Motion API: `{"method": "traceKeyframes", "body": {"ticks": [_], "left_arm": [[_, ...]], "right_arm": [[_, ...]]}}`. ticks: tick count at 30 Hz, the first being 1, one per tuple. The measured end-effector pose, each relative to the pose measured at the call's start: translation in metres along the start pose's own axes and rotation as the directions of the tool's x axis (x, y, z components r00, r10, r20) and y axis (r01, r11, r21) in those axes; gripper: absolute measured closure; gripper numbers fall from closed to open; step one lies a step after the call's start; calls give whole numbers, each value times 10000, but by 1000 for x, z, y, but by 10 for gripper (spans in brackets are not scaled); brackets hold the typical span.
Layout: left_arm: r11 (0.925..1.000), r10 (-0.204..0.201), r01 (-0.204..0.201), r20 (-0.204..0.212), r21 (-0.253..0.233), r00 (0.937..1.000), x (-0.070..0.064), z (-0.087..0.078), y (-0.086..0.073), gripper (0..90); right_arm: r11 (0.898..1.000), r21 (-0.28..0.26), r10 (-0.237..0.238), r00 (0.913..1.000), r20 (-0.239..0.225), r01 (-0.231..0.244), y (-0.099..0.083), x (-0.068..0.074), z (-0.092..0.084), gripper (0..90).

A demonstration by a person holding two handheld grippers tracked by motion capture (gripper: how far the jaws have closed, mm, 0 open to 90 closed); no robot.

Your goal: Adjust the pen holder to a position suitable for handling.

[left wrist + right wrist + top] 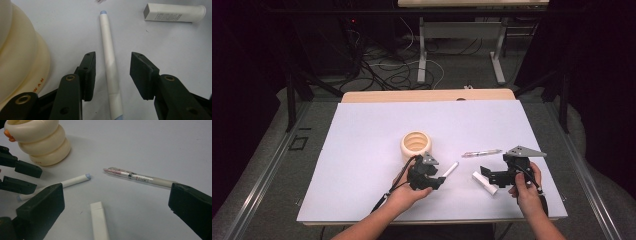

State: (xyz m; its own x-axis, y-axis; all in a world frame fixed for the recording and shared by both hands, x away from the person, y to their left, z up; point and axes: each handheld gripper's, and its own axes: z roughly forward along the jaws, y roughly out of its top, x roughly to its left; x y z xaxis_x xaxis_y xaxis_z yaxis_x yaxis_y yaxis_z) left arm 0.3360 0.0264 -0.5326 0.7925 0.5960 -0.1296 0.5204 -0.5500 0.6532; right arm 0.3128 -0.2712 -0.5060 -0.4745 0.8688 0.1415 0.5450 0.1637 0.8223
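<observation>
A white stick with pale blue ends (451,169) lies on the white mat, just right of my left gripper (439,180). In the left gripper view the stick (110,62) runs lengthwise between the jaws of that gripper (113,55), with a gap on each side, so the pads do not touch it. My right gripper (484,174) stands wide open over a short white tube (485,183). In the right gripper view the tube (99,220) lies between the spread jaws of that gripper (117,187), untouched.
A cream ribbed cup (416,145) stands just beyond the left gripper, close to its left jaw (20,62). A clear pen with red markings (482,153) lies beyond the right gripper. The white mat (362,130) reaches to the wooden table's far edge.
</observation>
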Motion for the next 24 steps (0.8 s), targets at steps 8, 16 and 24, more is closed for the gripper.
{"method": "traceKeyframes", "body": {"ticks": [8,16,24], "left_arm": [[9953,-614,595,232,767,9978,1,7,3,636],[9815,-1252,1203,242,1490,9918,3,12,4,683],[9676,-1892,1806,327,1765,9814,3,14,5,706]], "right_arm": [[10000,-12,-7,10000,-6,7,0,0,0,2],[10000,4,11,10000,-16,-11,0,0,0,2],[10000,33,12,10000,-36,-12,0,0,0,2]]}}
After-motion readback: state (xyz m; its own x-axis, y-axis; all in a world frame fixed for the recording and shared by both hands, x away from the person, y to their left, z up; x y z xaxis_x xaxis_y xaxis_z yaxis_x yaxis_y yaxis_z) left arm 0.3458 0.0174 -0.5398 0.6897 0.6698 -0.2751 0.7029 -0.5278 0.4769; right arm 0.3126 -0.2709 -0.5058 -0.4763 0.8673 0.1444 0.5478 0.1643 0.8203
